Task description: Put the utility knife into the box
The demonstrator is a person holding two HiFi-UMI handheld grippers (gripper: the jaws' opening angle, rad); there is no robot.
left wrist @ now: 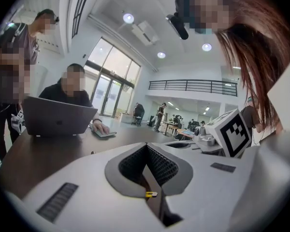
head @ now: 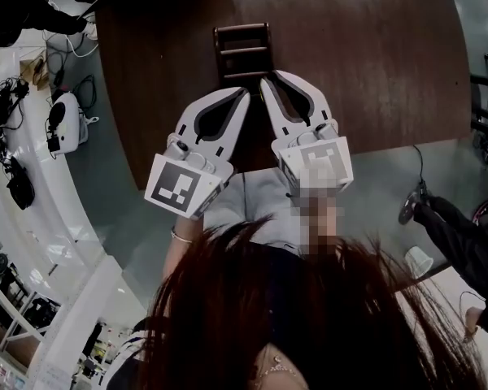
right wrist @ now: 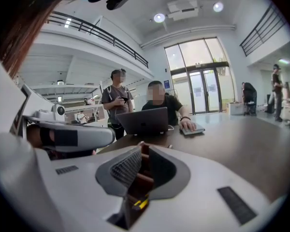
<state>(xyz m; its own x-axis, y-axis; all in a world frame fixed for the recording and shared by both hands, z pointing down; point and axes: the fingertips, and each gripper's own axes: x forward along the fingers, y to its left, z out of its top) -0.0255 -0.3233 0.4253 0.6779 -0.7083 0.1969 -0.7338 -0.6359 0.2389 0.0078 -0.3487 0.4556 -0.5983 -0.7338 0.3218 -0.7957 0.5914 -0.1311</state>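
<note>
A dark brown wooden box [head: 242, 49] with slatted sides stands on the brown table [head: 366, 63], just beyond both grippers. My left gripper [head: 245, 93] and right gripper [head: 265, 80] lie side by side, tips pointing at the box's near edge. Both have their jaws together with nothing visibly held. In the left gripper view the left gripper [left wrist: 146, 144] shows closed pads with a small yellow bit [left wrist: 151, 194] low in the slot. In the right gripper view the right gripper [right wrist: 141, 145] shows brown slats [right wrist: 141, 178] through the hollow behind its tips. I cannot make out the utility knife.
A grey laptop [right wrist: 142, 121] stands across the table with a seated person [right wrist: 159, 100] behind it, one hand on a flat device [right wrist: 193, 128]. Another person [right wrist: 117, 103] stands beside. The table's near rounded edge [head: 138, 177] drops to grey floor. A white bench [head: 16, 177] with cables runs left.
</note>
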